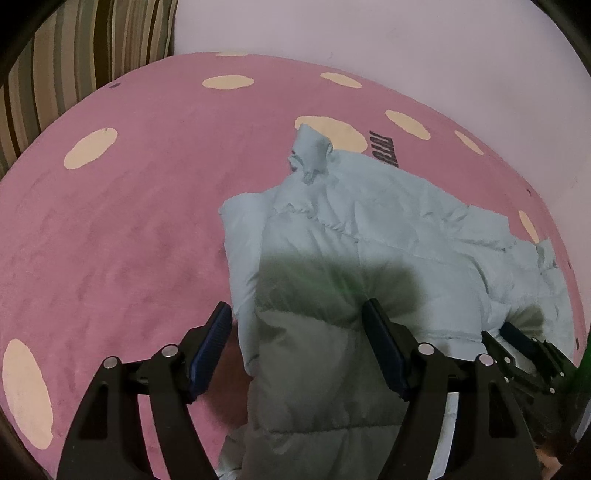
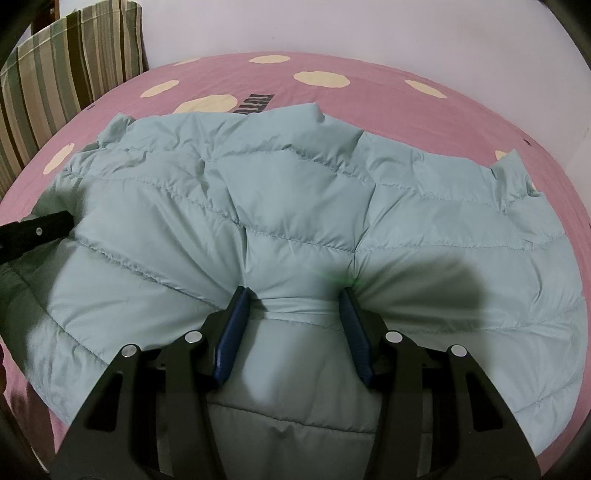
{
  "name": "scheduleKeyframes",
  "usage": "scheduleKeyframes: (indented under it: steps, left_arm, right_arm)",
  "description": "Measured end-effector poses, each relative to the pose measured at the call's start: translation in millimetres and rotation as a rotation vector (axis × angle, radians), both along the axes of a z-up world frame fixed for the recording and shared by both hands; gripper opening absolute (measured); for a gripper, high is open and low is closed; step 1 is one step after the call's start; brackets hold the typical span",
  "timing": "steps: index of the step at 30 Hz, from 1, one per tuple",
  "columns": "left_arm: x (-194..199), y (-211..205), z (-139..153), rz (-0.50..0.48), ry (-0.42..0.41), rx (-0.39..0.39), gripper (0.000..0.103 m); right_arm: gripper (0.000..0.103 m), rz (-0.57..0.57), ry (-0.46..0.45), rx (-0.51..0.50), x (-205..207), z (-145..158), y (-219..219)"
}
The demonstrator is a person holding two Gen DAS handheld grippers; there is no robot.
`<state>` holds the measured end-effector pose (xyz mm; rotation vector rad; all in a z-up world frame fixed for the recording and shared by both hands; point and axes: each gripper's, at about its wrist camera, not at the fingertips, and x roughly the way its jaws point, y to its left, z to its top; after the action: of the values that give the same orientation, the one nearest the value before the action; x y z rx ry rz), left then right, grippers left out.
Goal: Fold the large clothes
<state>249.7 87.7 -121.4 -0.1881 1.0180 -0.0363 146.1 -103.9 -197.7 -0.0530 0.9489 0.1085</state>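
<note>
A: Where's the jacket (image 2: 295, 206)?

B: Pale blue puffer jacket, spread on the pink bed sheet (image 1: 122, 229) with the cream dots. Near the wall side of the bed it reaches some dark lettering (image 1: 384, 149) printed on the sheet. Quilted, rumpled, one bunched end (image 1: 312, 155) sticks up toward the wall (image 1: 369, 33).

A: Left gripper (image 1: 297, 325)?

B: Fingers apart. The blue-padded left finger (image 1: 210, 350) sits over bare sheet just beside the jacket's edge, the right finger (image 1: 384, 350) over the jacket itself. A fold of jacket lies between them, not pinched.

A: Right gripper (image 2: 295, 301)?

B: Fingers apart too, but narrower. Both blue pads press into the jacket and the fabric puckers between them with creases radiating out. Can't tell if it's a firm grip or just pushing down.

A: Do they see each other?

B: Yes. The right gripper shows at the right of the jacket in the left view, and a black bit of the left gripper pokes in at the jacket's left edge in the right view.

A: Anything else?

B: Striped pillow (image 2: 70, 66) at the sheet's far left corner, against the wall.
</note>
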Motion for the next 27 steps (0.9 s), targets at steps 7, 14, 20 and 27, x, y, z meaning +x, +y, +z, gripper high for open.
scheduleKeyframes:
  steps: [7,14,20,27]
  left_arm:
    - [10,-3,-14,-0.006,0.044,-0.006,0.073]
    - [18,-10,-24,-0.058,0.065,-0.04,0.049]
    - [18,-17,-17,-0.096,0.068,-0.077,0.016]
    - [-1,-37,35,-0.095,-0.026,-0.019,0.011]
  right_arm:
    - [0.05,0.001,-0.008,-0.003,-1,-1,0]
    - [0.05,-0.003,-0.017,-0.008,-1,-2,3]
    - [0.05,-0.004,-0.026,-0.012,-1,-3,3]
    - [0.05,-0.004,-0.028,-0.005,0,-4,3]
